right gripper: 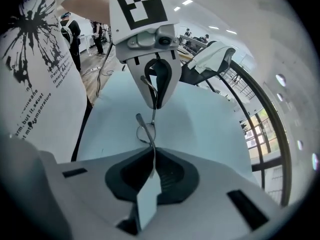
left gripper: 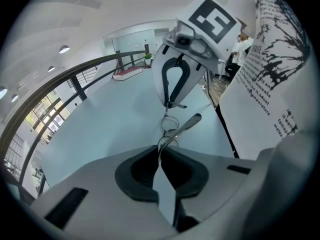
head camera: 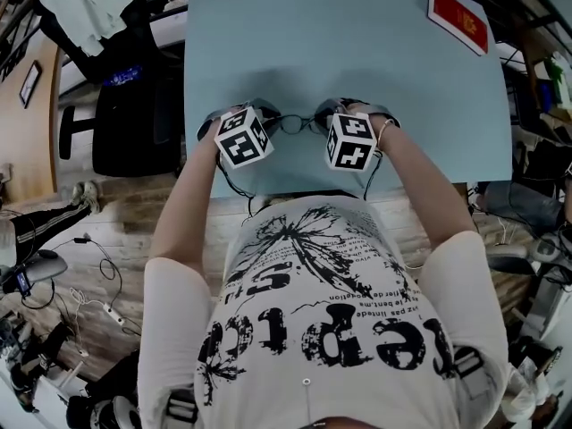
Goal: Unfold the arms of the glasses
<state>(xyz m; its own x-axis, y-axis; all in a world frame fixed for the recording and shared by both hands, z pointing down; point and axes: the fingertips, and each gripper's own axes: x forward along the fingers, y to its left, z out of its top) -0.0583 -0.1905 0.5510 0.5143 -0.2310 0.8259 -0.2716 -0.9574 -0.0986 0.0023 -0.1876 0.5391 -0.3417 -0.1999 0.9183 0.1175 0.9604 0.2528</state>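
Thin wire-framed glasses [head camera: 298,123] hang between my two grippers, just above the front part of the light blue table [head camera: 357,52]. My left gripper [head camera: 268,117] is shut on one end of the frame, and my right gripper [head camera: 323,117] is shut on the other end. In the left gripper view the jaws [left gripper: 161,151] pinch the wire rim, a lens ring [left gripper: 169,124] shows beyond them, and one arm of the glasses [left gripper: 189,122] angles out to the right. The right gripper view shows my right gripper [right gripper: 152,154] pinching the rim below a lens ring [right gripper: 145,132], with the left gripper's fingertips [right gripper: 155,103] opposite.
A red flat booklet [head camera: 458,18] lies at the table's far right corner. A black chair [head camera: 134,105] with a white cloth [head camera: 85,7] stands left of the table. Cables trail over the floor at the left. The table's front edge is close to the person's body.
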